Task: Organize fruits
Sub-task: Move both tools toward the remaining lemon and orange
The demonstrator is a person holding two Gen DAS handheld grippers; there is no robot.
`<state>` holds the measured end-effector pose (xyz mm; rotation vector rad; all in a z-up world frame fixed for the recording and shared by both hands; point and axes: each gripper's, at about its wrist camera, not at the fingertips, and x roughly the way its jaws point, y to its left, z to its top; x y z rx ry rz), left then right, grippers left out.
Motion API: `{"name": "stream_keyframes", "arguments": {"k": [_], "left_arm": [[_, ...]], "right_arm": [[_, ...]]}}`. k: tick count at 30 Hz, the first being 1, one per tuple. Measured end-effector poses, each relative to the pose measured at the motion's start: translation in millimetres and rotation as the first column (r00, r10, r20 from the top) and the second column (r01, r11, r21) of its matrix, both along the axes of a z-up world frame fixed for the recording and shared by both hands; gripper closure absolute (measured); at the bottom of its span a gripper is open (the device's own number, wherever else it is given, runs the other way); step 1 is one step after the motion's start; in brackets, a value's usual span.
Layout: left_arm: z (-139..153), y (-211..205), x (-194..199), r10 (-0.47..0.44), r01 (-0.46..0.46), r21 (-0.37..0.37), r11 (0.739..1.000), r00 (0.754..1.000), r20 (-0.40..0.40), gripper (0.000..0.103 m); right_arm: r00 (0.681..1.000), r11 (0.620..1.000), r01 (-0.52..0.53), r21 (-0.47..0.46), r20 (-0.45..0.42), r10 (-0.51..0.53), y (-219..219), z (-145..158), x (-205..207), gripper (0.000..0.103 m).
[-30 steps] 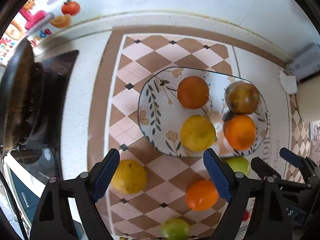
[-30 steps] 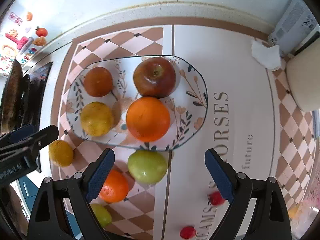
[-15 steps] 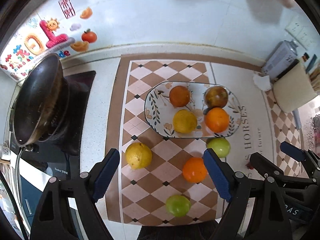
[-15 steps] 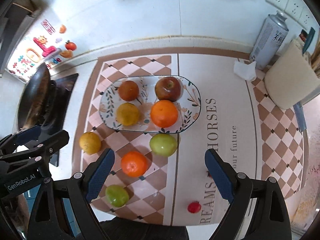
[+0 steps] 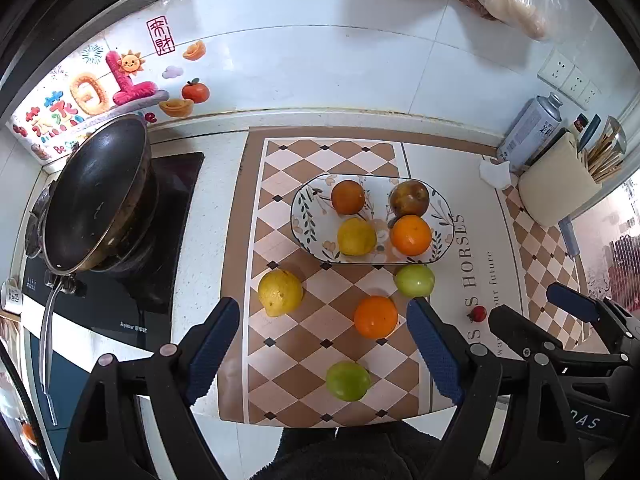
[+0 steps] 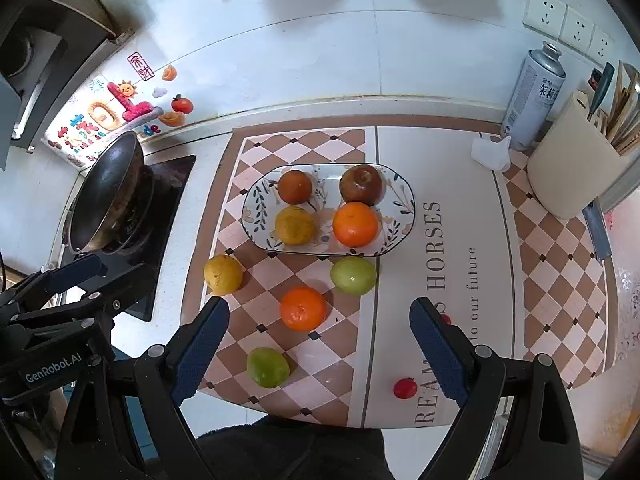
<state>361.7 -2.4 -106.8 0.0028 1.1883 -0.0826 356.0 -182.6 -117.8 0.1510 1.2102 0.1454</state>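
A floral oval plate [image 5: 304, 216] [image 6: 404, 208] on the checkered mat holds several fruits: a dark orange [image 5: 347, 197], a brown apple [image 5: 409, 199], a yellow fruit [image 5: 356, 236] and an orange [image 5: 411, 235]. In front of it on the mat lie a lemon [image 5: 279, 292] [image 6: 223, 274], an orange [image 5: 375, 317] [image 6: 303, 307] and two green apples [image 5: 415, 280] [image 5: 347, 381]. A small red fruit [image 6: 405, 388] lies at the right. My left gripper [image 5: 324, 348] and right gripper [image 6: 320, 348] are both open and empty, held high above the counter's front edge.
A black wok [image 5: 96, 196] sits on the stove at the left. A spray can [image 6: 534, 96], a crumpled tissue [image 6: 490, 154] and a cream utensil holder [image 6: 576, 168] stand at the back right. The tiled wall runs behind.
Both grippers have pulled up and back from the plate, so the whole counter now shows. Both stay open and empty. The fruits have not moved.
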Motion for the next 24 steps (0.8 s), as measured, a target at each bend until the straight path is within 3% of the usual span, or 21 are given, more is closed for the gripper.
{"name": "stream_keyframes", "arguments": {"k": [10, 12, 13, 18, 24], "left_arm": [[-13.1, 11.8, 6.8, 0.046, -0.046, -0.008, 0.999, 0.998, -0.032, 0.018], [-21.8, 14.2, 13.1, 0.050, -0.049, 0.005, 0.999, 0.997, -0.054, 0.009], [-27.7, 15.7, 16.8, 0.055, -0.053, 0.018, 0.998, 0.997, -0.063, 0.003], [-64.6, 28.5, 35.4, 0.104, -0.095, 0.076, 0.992, 0.987, -0.120, 0.003], [-118.7, 47.1, 57.6, 0.159, -0.142, 0.090, 0.986, 0.960, -0.229, 0.003]], "right_arm": [[0.999, 0.999, -0.016, 0.043, -0.042, 0.018, 4.0, -19.4, 13.3, 0.009], [0.998, 0.999, -0.007, 0.052, -0.063, 0.010, 0.4, -29.4, 18.8, 0.009], [0.997, 0.998, 0.002, 0.058, -0.078, 0.003, -3.1, -37.3, 23.5, 0.009], [0.987, 0.997, 0.048, 0.057, -0.159, -0.039, -21.0, -81.5, 44.7, 0.009], [0.959, 0.993, 0.087, 0.079, -0.278, -0.062, -38.2, -142.5, 62.5, 0.009]]}}
